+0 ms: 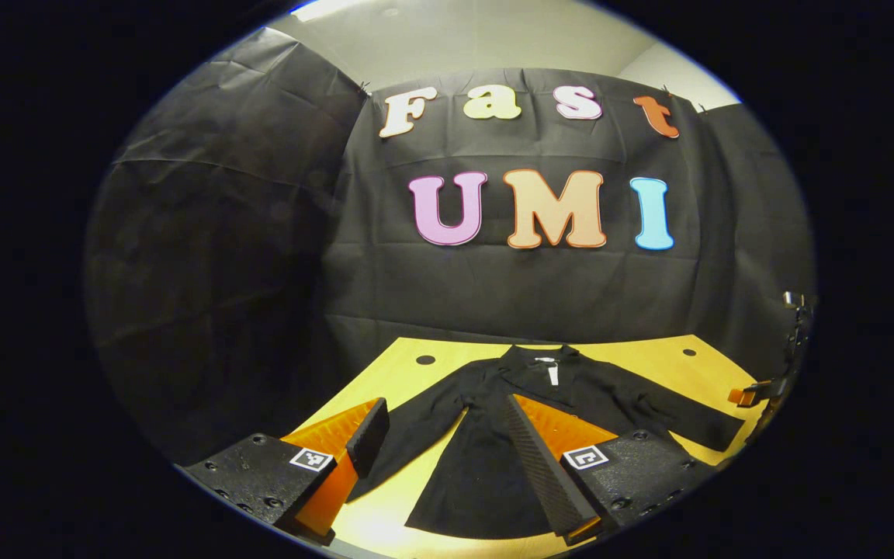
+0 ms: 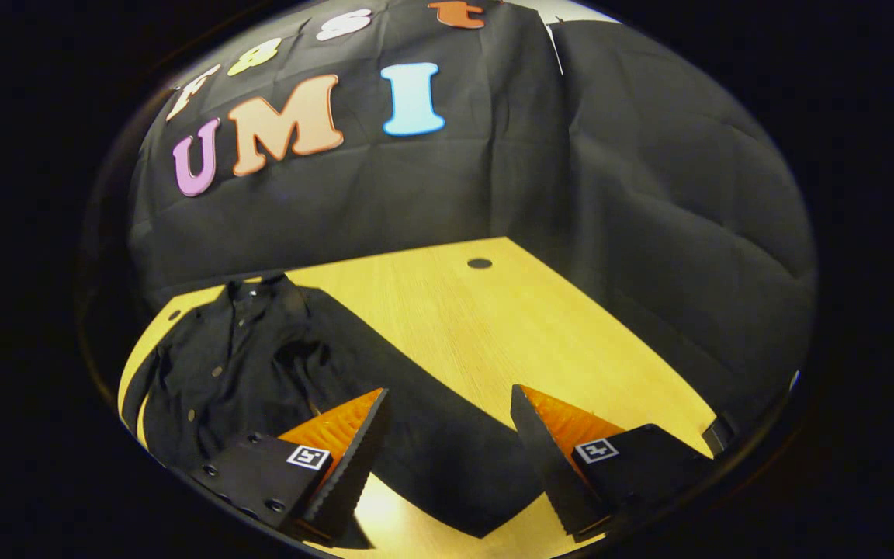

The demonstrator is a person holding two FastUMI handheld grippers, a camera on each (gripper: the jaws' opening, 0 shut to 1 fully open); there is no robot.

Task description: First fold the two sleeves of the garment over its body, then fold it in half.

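Yellow wood surface [image 2: 493, 326] is carrying the black garment [image 1: 486, 466], lying flat with both sleeves spread outward. The left gripper [image 1: 447, 458] is hovering over its body, fingers apart, and the right gripper [image 2: 447, 458] is hanging above one sleeve [image 2: 424, 435], fingers likewise apart.

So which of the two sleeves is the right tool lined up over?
The sleeve running out over bare table, directly between the open right tool fingers; the other sleeve lies across the shirt.

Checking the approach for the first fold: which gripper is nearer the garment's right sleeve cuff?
Right. The right gripper hangs open over that cuff; the left gripper hangs open above the hem, nearer the other sleeve.
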